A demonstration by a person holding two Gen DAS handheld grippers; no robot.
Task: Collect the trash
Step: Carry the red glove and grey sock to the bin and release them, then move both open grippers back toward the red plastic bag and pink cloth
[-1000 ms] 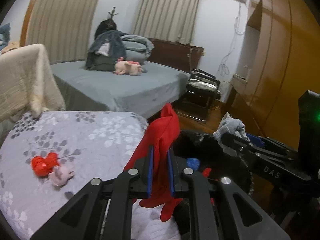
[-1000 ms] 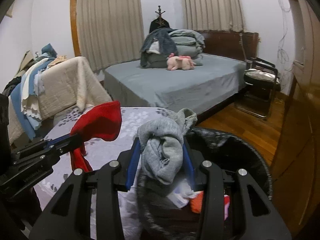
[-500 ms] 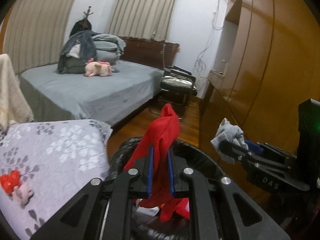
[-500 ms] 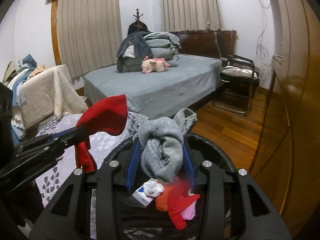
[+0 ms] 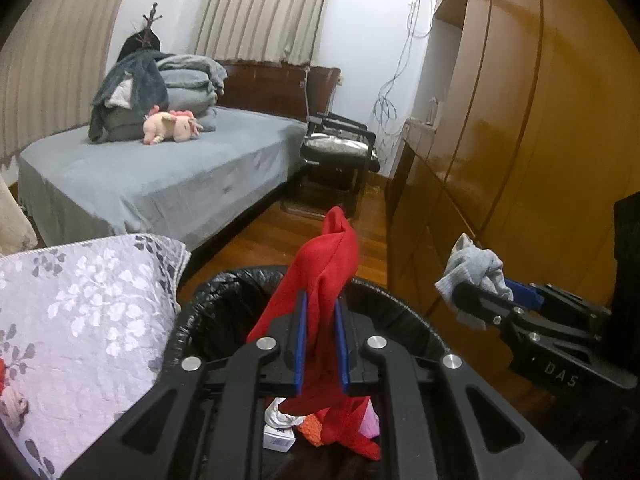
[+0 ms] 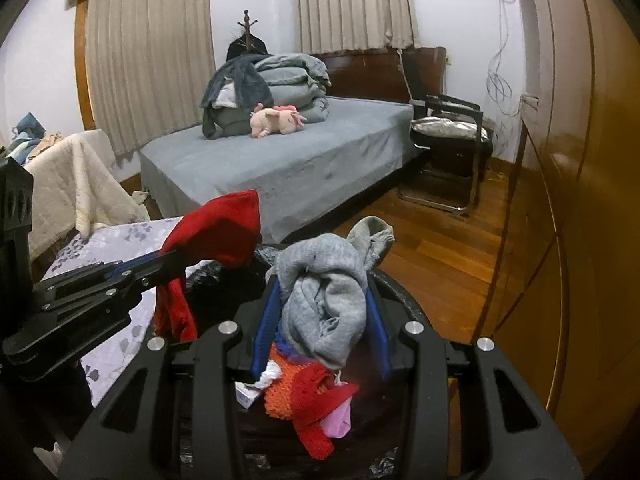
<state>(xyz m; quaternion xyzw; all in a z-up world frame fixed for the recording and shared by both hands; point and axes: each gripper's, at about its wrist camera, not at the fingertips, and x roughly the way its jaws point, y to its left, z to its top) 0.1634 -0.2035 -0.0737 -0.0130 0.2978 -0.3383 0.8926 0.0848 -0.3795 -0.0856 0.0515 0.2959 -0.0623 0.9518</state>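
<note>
Both your grippers have moved off the floral cover to above the black-lined bin [image 5: 224, 292]: left gripper [image 5: 320, 344] pinches a red cloth [image 5: 328, 264], right gripper [image 6: 320, 328] clamps a grey sock [image 6: 328, 288].

so the bin [image 6: 404, 300] sits on the floor [image 6: 440, 248] right of the patterned bed [image 5: 80, 320], wardrobe [image 5: 520, 140] on its other side, bigger bed [image 6: 288, 164] behind, chair [image 6: 448, 152] beside that

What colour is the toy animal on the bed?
Pink plush toy; clearest in the right wrist view.
</note>
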